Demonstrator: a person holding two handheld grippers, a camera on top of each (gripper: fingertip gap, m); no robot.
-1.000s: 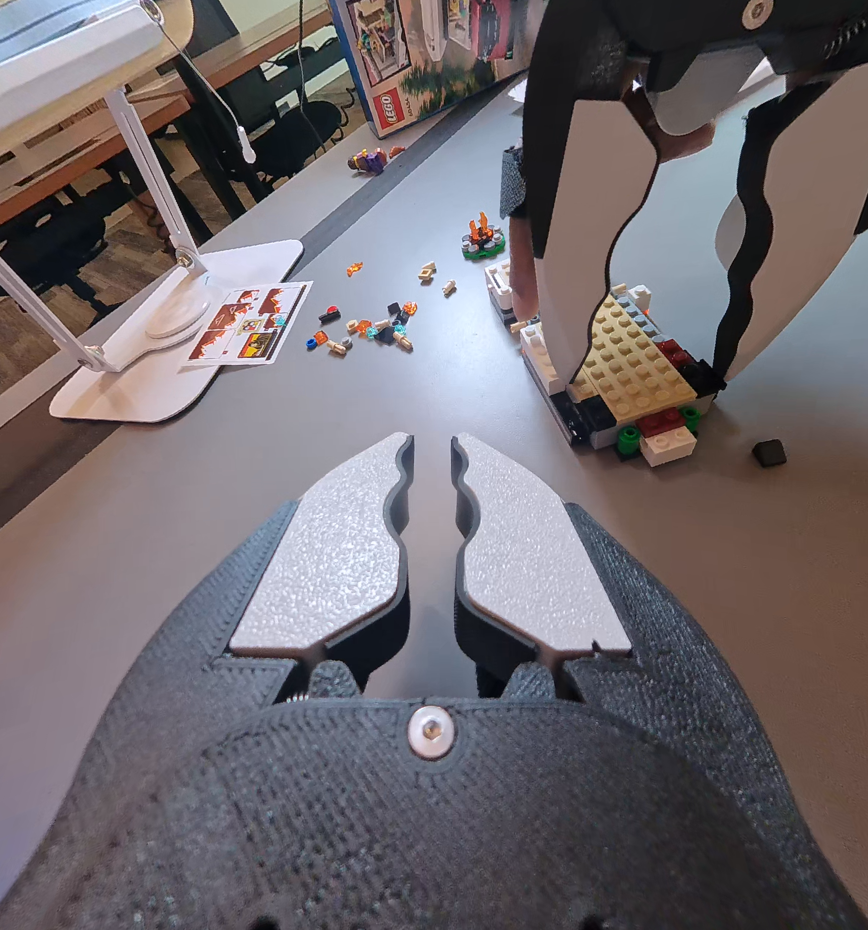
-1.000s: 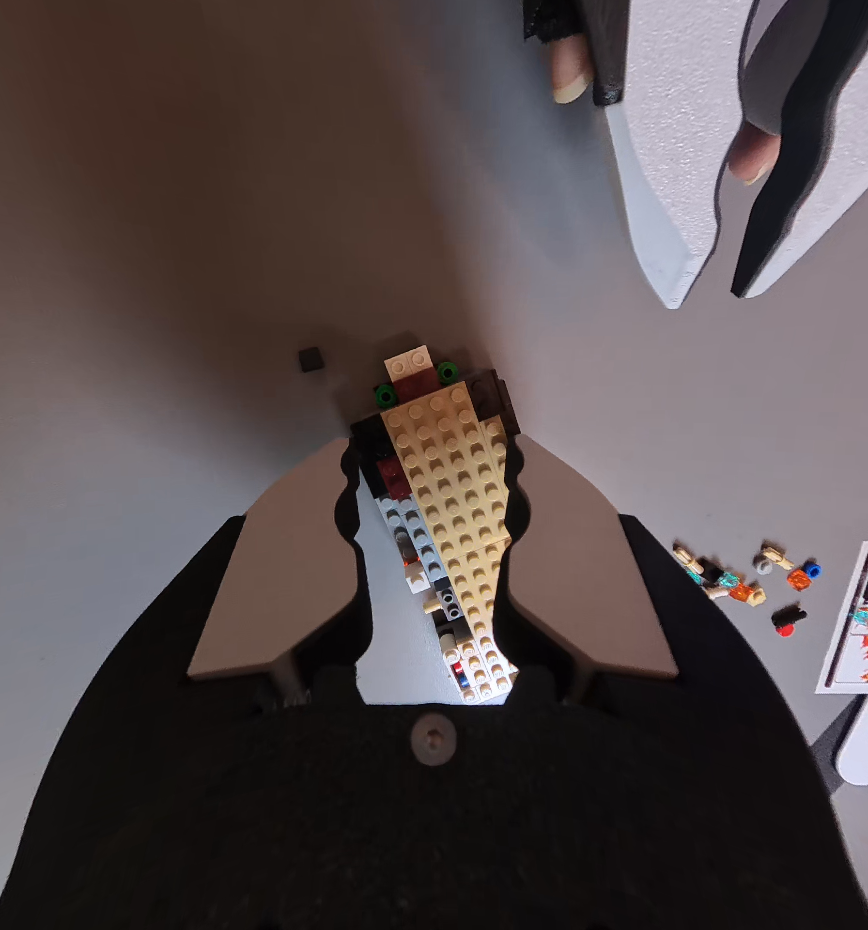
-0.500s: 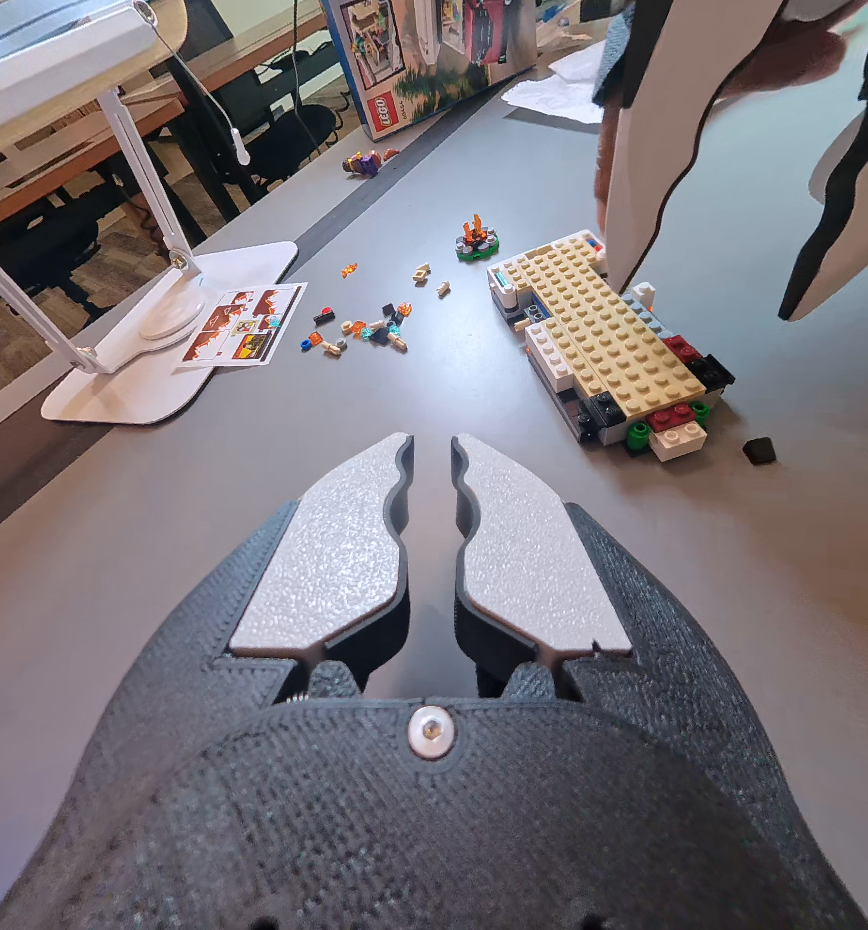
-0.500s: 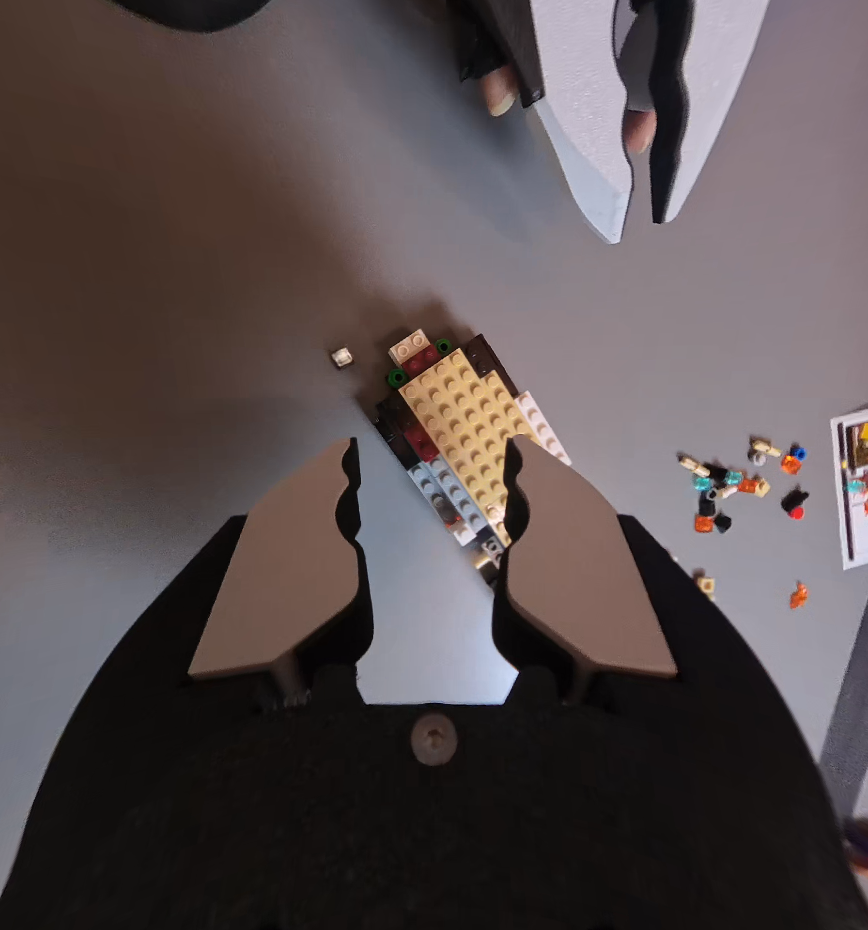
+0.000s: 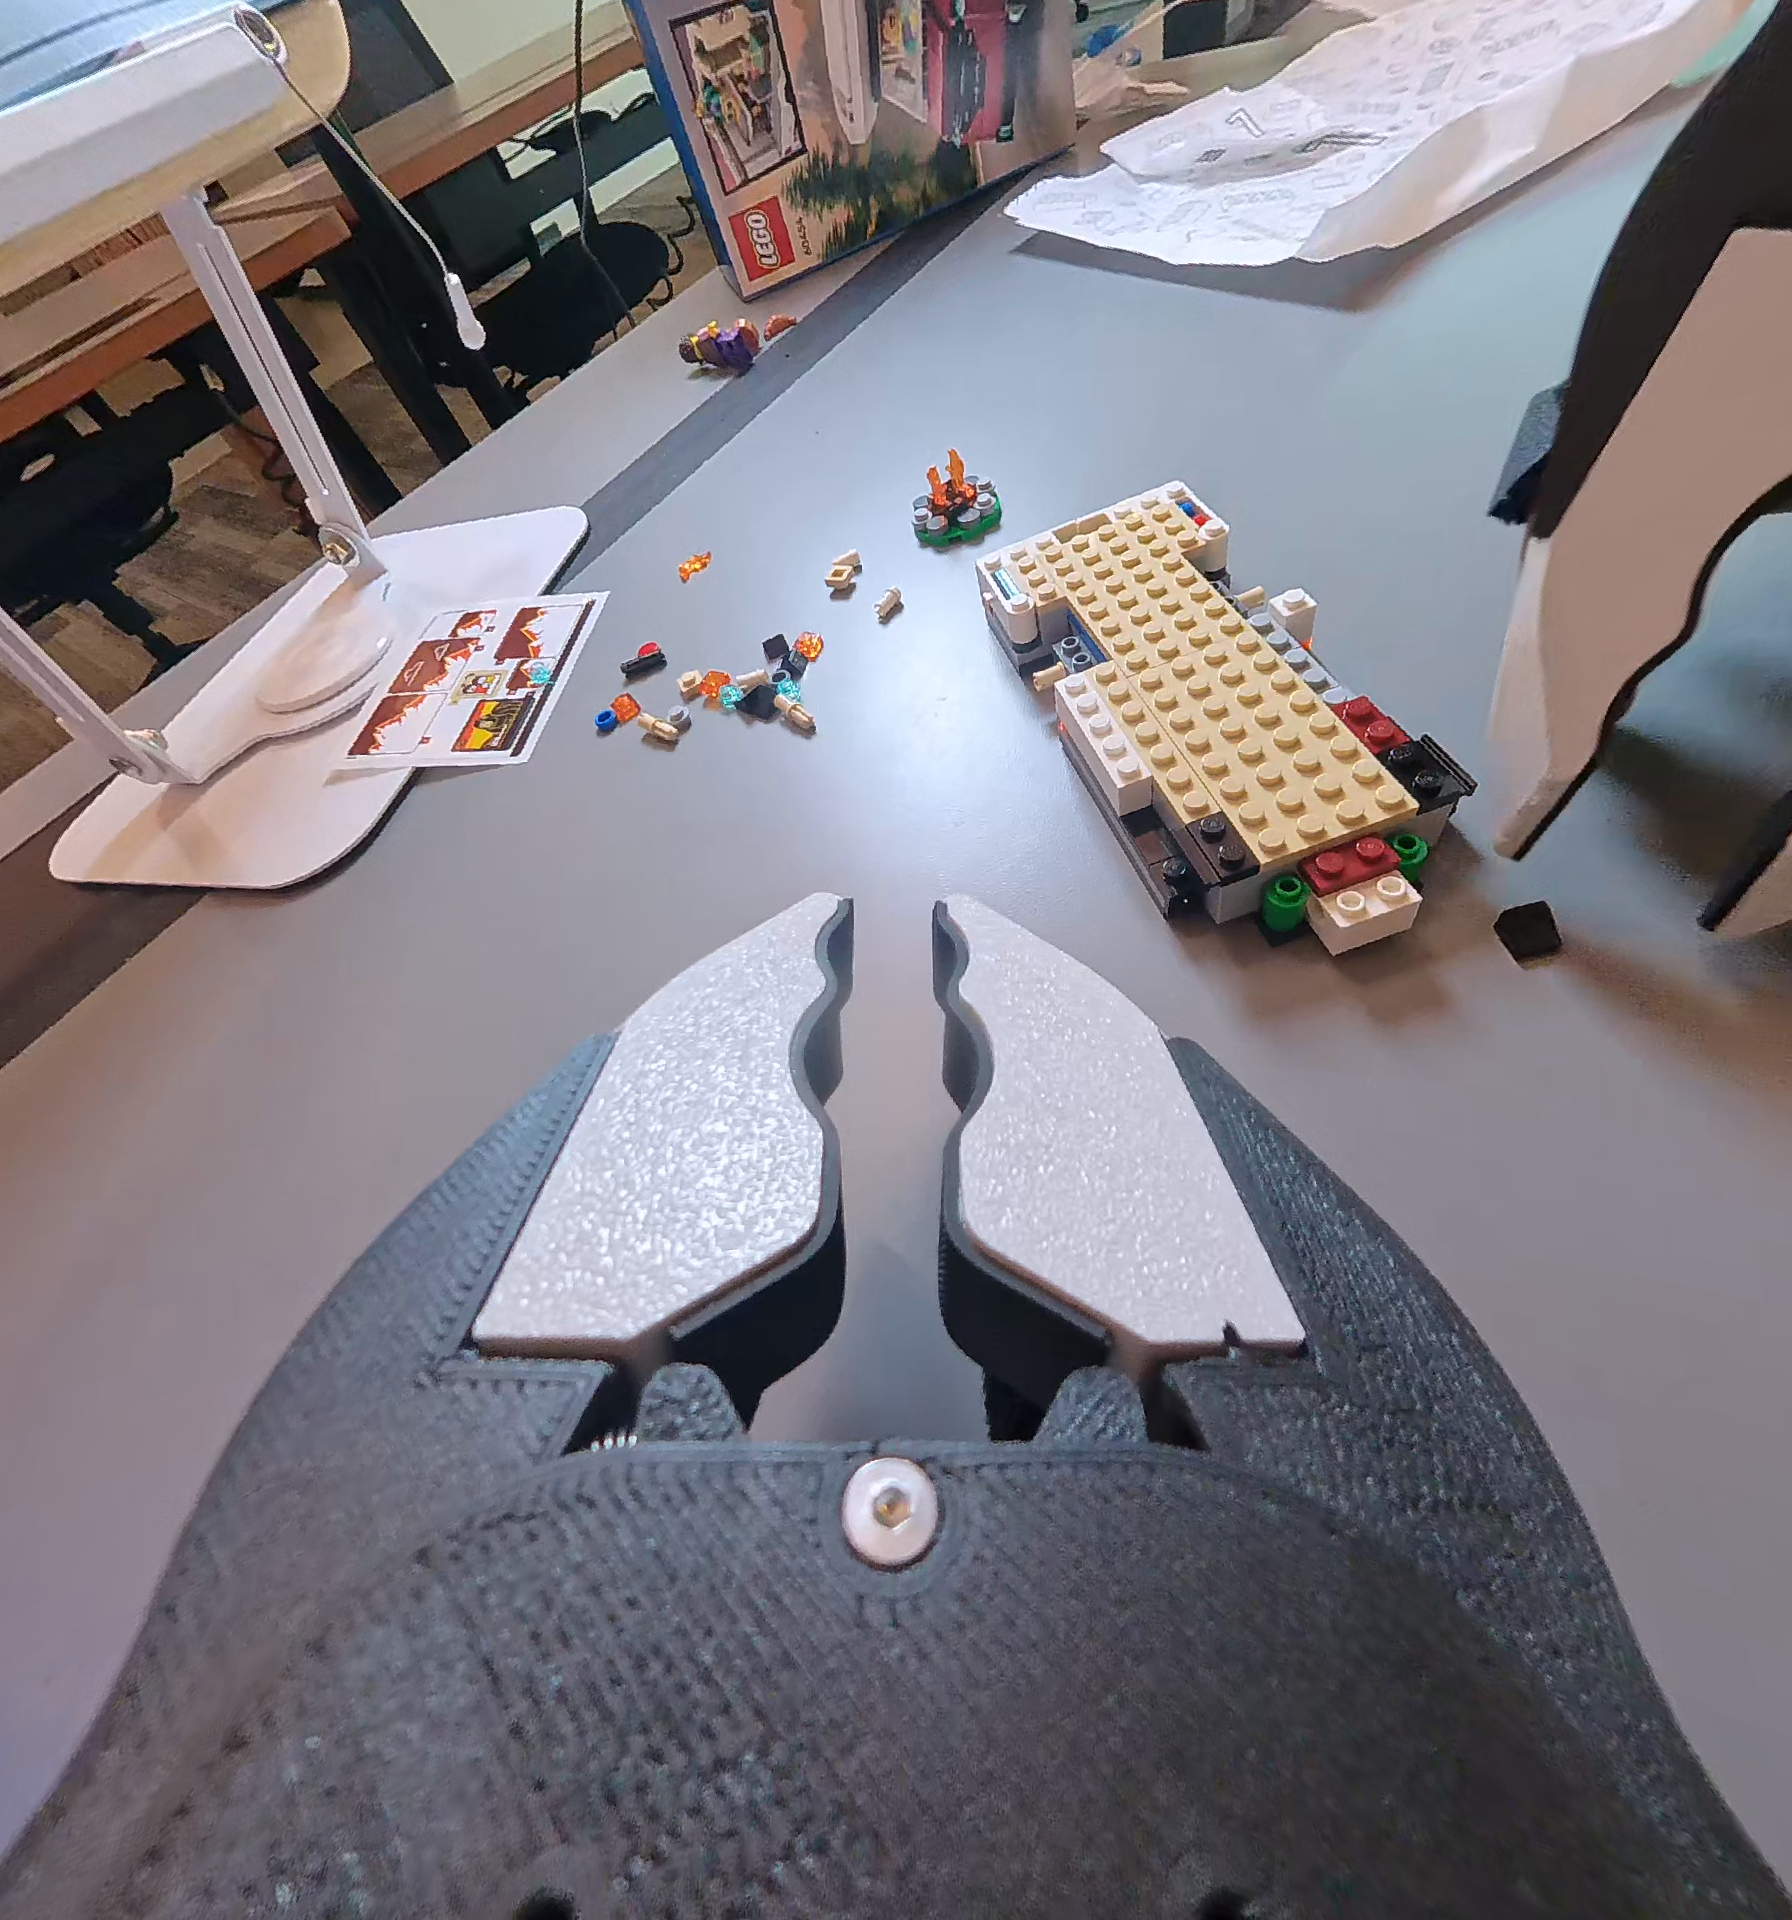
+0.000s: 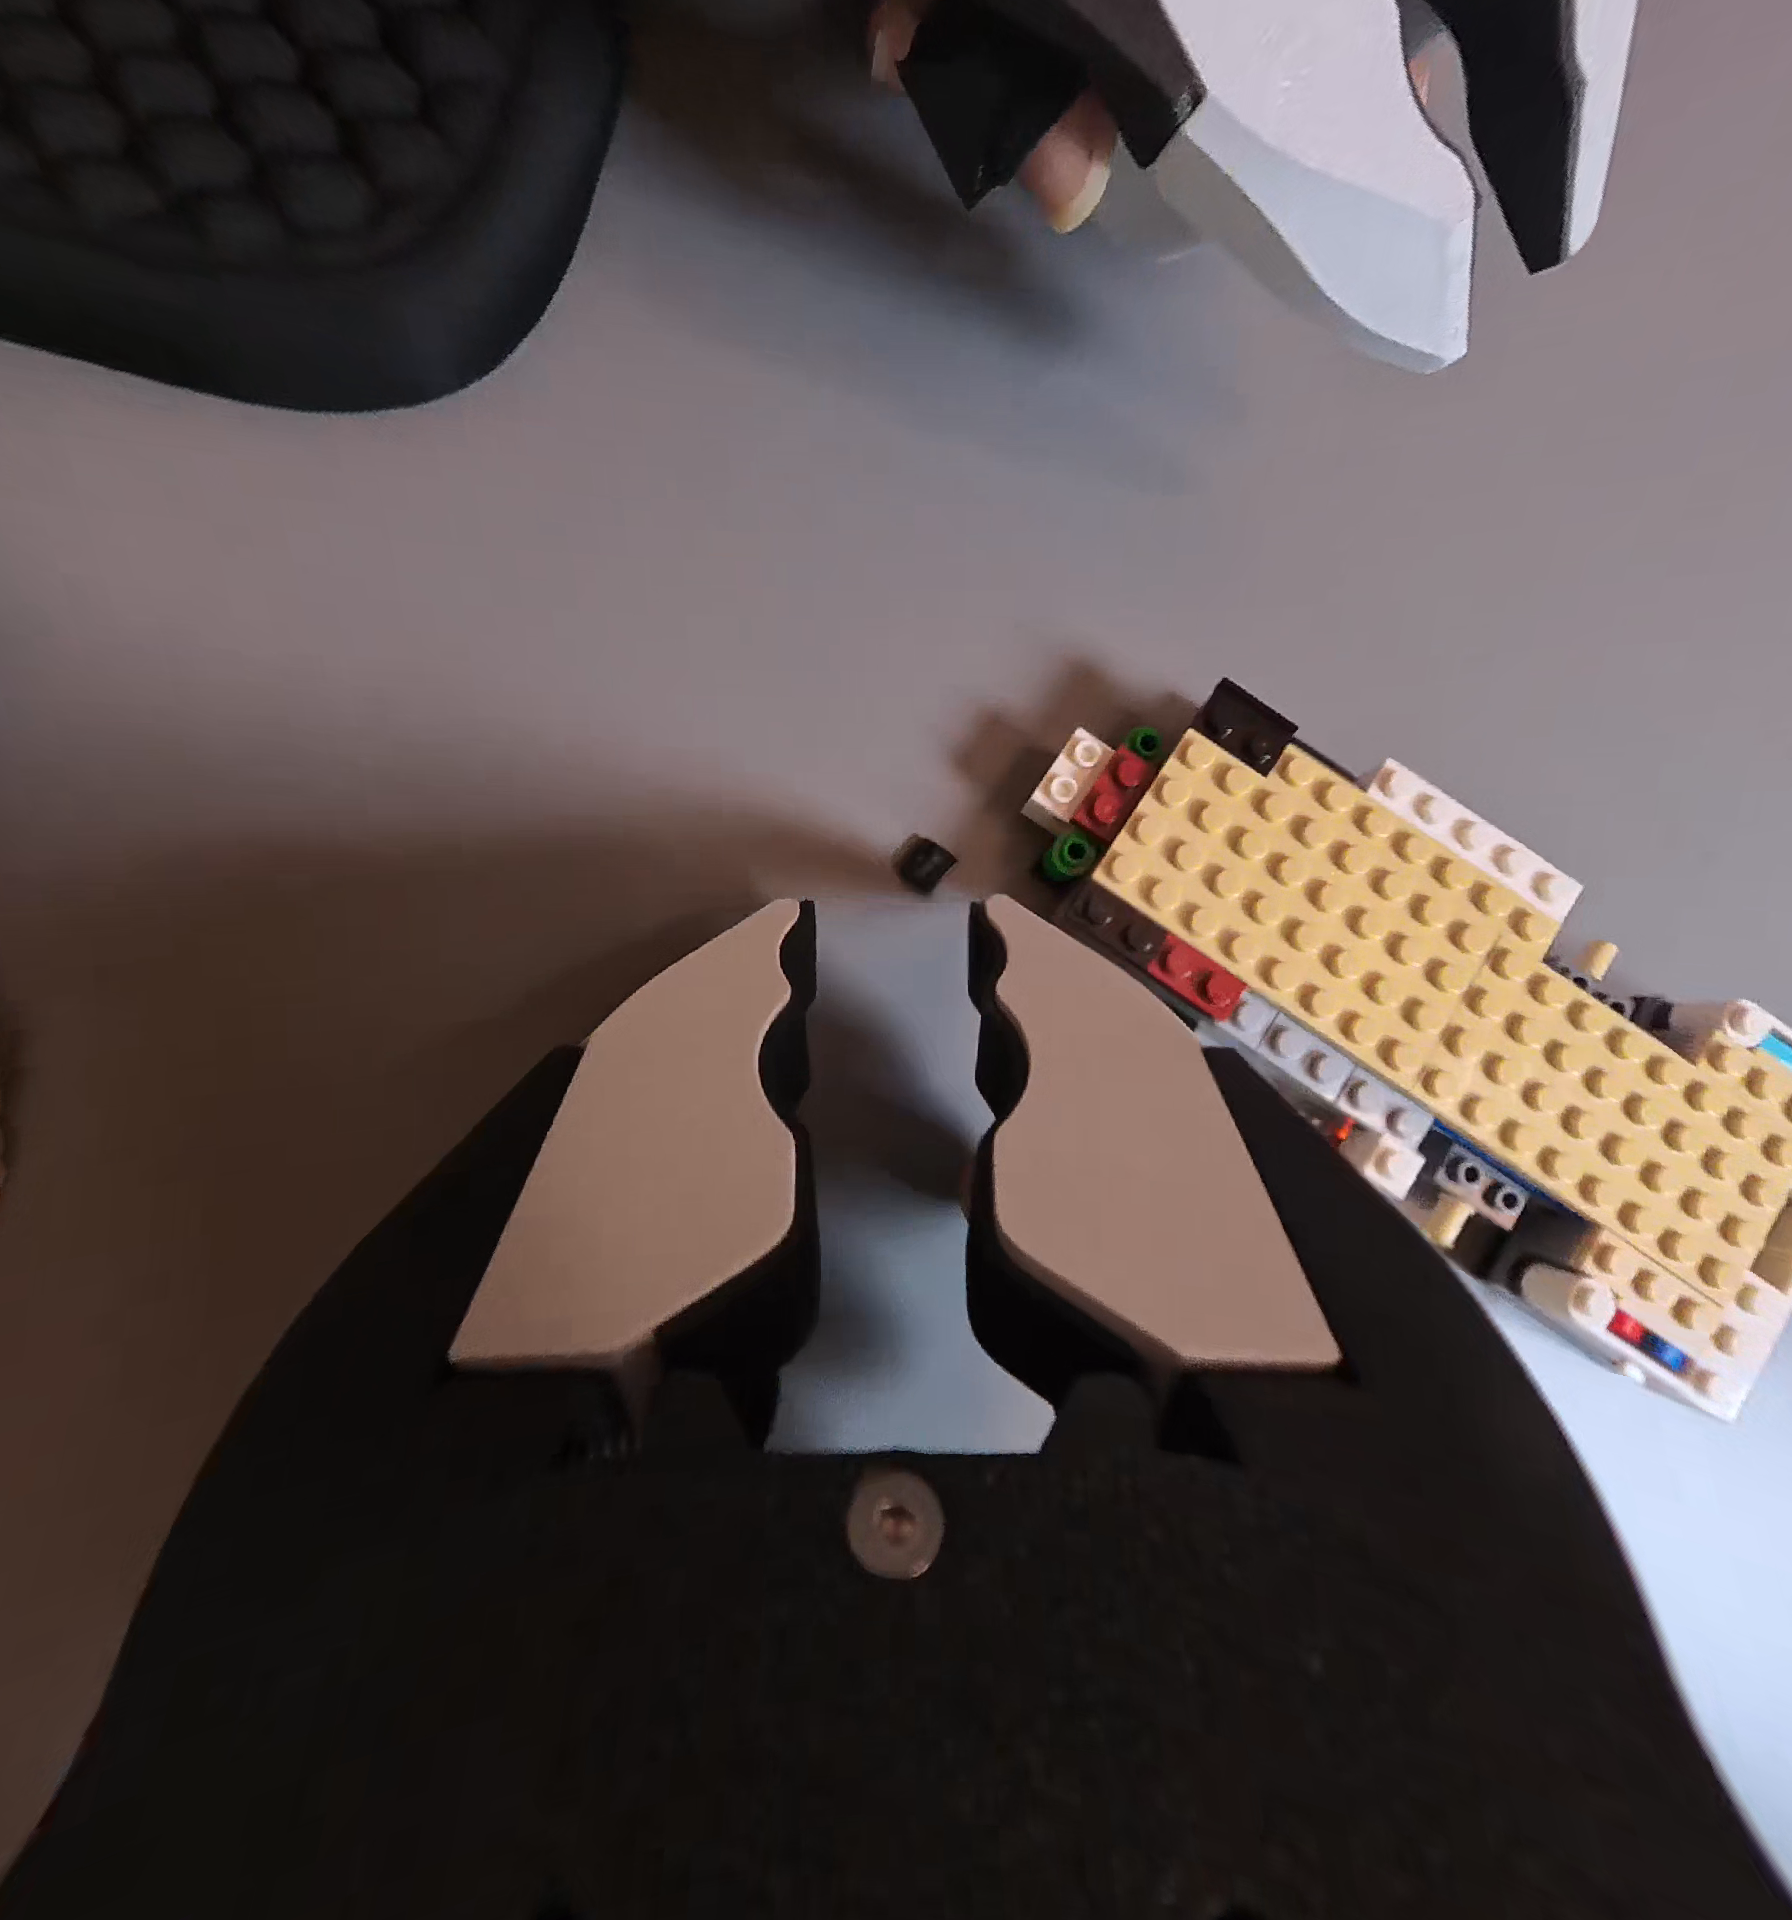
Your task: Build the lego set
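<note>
A tan-topped brick build [image 5: 1214, 686] lies flat on the grey table [image 5: 663, 935]; it also shows in the right wrist view [image 6: 1391, 987]. A small loose black piece [image 5: 1528, 928] lies just off its near corner. My right gripper [image 6: 892, 914] is open with a narrow gap and nothing between its pads. Its tips hover just short of the black piece [image 6: 924, 862], to the left of the build. In the left wrist view the right gripper [image 5: 1609, 888] hangs over that piece. My left gripper [image 5: 892, 914] is open by a small gap and empty, low over bare table, left of the build.
Left of the build lie several small loose pieces [image 5: 726, 686], a sticker sheet [image 5: 476, 681] and a white lamp base [image 5: 248, 790]. A small campfire build [image 5: 954, 509], a toy box [image 5: 850, 114] and paper sheets [image 5: 1287, 156] are farther back. A black padded object [image 6: 227, 156] is beyond the right gripper.
My right gripper stood astride the build, then lifted off it, swung to its side near the black piece and narrowed its jaws on nothing. My left gripper has stayed put.
</note>
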